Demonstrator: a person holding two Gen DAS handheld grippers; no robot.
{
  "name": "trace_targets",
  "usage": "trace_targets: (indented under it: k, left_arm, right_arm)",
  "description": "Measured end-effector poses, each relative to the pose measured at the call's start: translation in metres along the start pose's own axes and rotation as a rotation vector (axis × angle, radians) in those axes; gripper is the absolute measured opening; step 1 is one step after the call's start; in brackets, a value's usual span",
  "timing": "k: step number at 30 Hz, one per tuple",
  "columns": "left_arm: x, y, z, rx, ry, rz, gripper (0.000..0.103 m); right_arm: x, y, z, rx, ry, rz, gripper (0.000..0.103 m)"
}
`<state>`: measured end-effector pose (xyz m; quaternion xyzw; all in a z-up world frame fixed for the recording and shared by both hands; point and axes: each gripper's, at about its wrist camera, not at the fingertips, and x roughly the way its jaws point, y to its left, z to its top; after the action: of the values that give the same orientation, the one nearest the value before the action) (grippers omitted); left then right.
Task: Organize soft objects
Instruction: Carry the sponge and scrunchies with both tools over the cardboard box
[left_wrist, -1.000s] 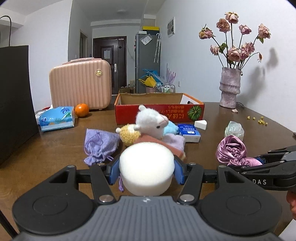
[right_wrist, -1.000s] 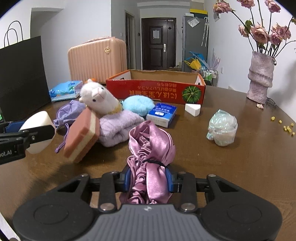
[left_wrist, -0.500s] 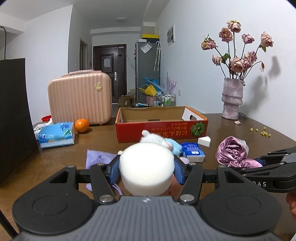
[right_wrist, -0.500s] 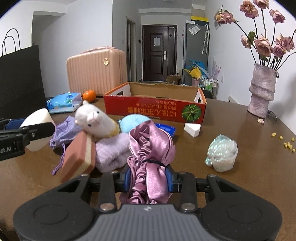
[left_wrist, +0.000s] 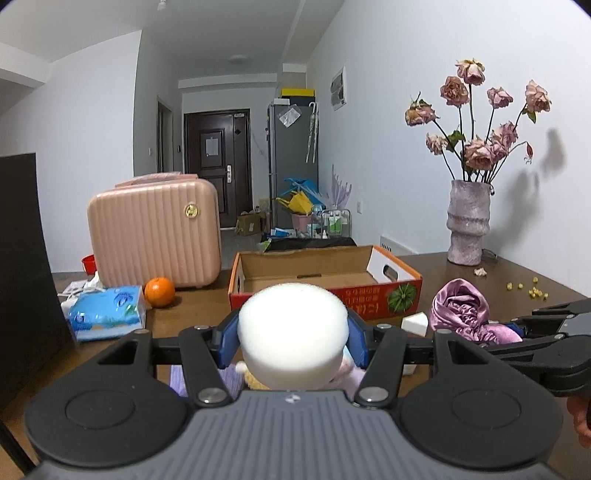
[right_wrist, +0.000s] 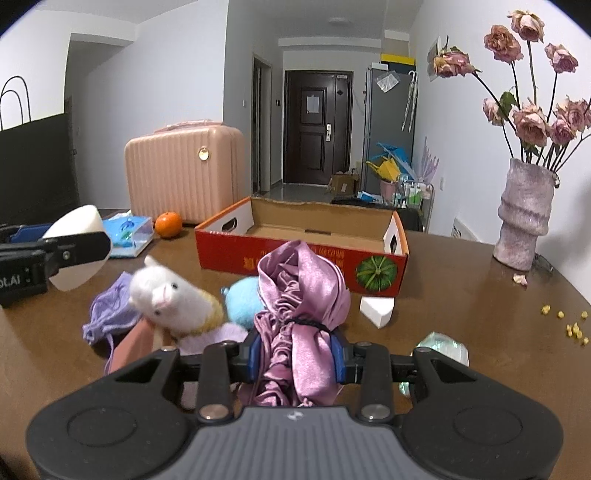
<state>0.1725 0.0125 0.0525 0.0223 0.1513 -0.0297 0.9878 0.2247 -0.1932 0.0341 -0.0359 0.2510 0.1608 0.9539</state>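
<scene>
Clamping white sponge (left_wrist: 292, 328) left gripper (left_wrist: 293, 339), satin bonnet (right_wrist: 301, 317) right gripper (right_wrist: 295, 360), brown table (right_wrist: 480, 325), hallway door (right_wrist: 317, 122).

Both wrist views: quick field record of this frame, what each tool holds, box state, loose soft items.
left tool: shut on white sponge, held above the table
right tool: shut on purple satin cloth
red cardboard box: open, nothing visible inside
loose soft items: plush alpaca, blue puff, lilac pouch, all in front of the box
other: white wedge sponge on the table near the box
</scene>
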Motion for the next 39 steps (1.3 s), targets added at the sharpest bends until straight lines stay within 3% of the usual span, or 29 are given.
trace_targets:
  k: [22, 39]
  left_arm:
    - [0.068, 0.003, 0.052, -0.001, -0.042, -0.008, 0.058]
    - [0.137, 0.01, 0.072, -0.022, -0.065, 0.021, 0.058]
  right_arm:
    - [0.059, -0.011, 0.055, 0.018, -0.065, -0.012, 0.035]
    - [0.123, -0.027, 0.091, 0.061, -0.084, -0.046, 0.035]
